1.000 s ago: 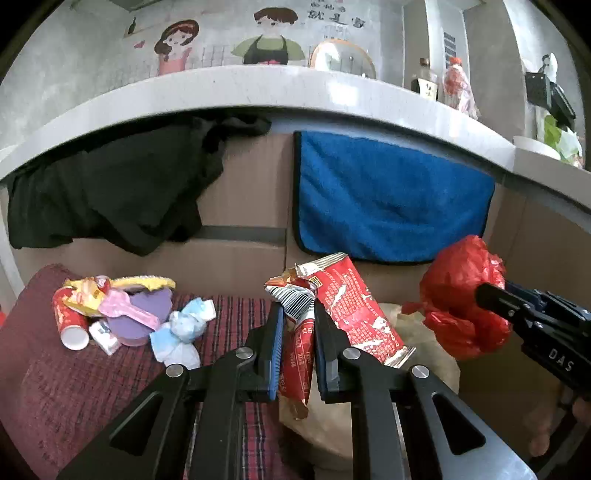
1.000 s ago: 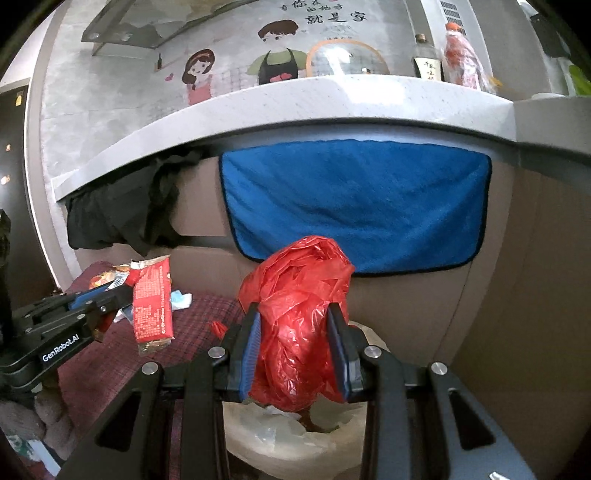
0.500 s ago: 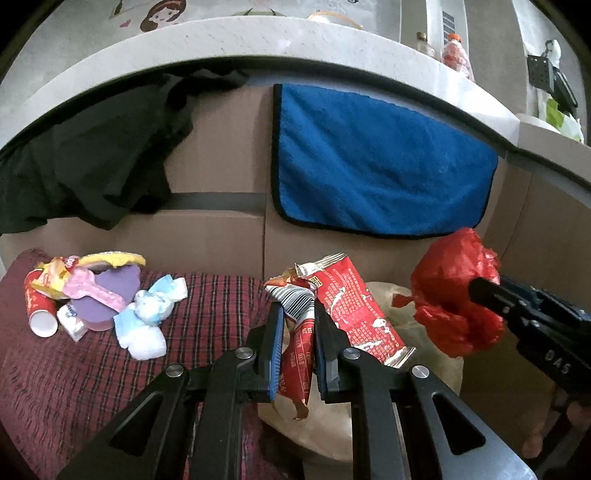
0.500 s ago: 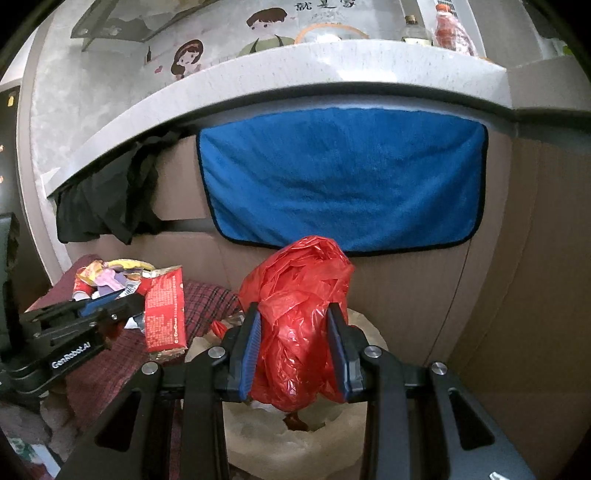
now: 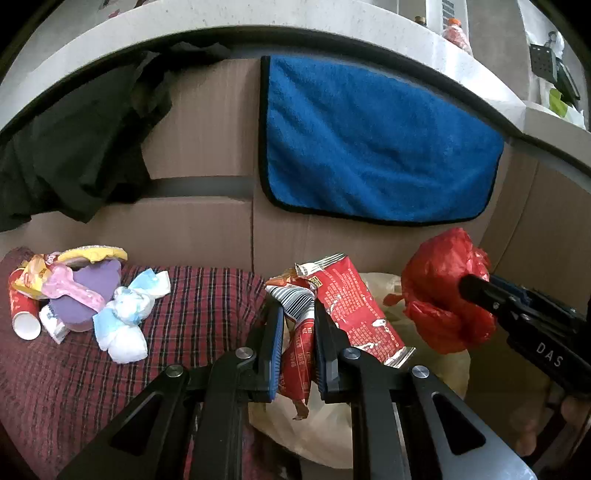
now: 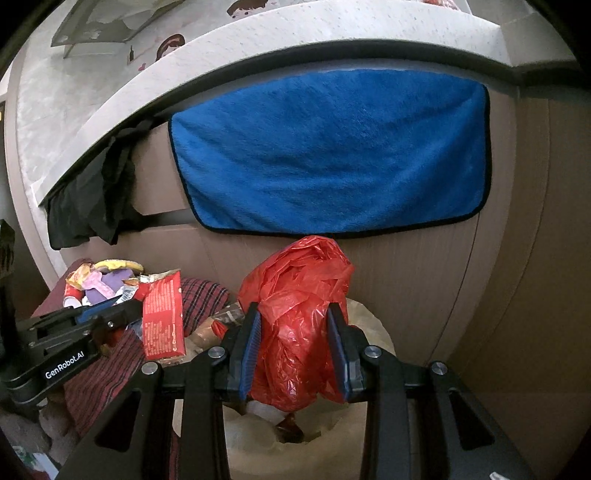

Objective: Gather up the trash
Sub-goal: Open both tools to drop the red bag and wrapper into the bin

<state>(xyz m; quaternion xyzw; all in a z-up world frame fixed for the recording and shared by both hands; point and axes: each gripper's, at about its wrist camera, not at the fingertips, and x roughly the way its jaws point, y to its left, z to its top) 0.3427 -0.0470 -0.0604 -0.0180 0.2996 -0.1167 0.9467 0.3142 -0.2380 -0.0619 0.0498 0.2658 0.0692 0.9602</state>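
Left wrist view: a pale stone countertop arcs across the top of the frame, with brown cabinet fronts beneath it filling the middle. A blue towel hangs from the counter edge at upper right of centre; a black garment hangs at upper left. A red plaid cloth covers the surface at lower left. On it, at far left, lies a pile of litter: a red paper cup, a purple and pink wrapper, and a crumpled white and blue tissue. A pale bin liner sits at lower centre-right, just beside the cloth.

The left gripper is clenched on a red snack wrapper, held above the liner's near edge.

Right wrist view: the right gripper grasps a crumpled red plastic bag at bottom centre, directly over the liner's open mouth. The towel fills the upper centre; the left gripper with its wrapper shows at lower left.
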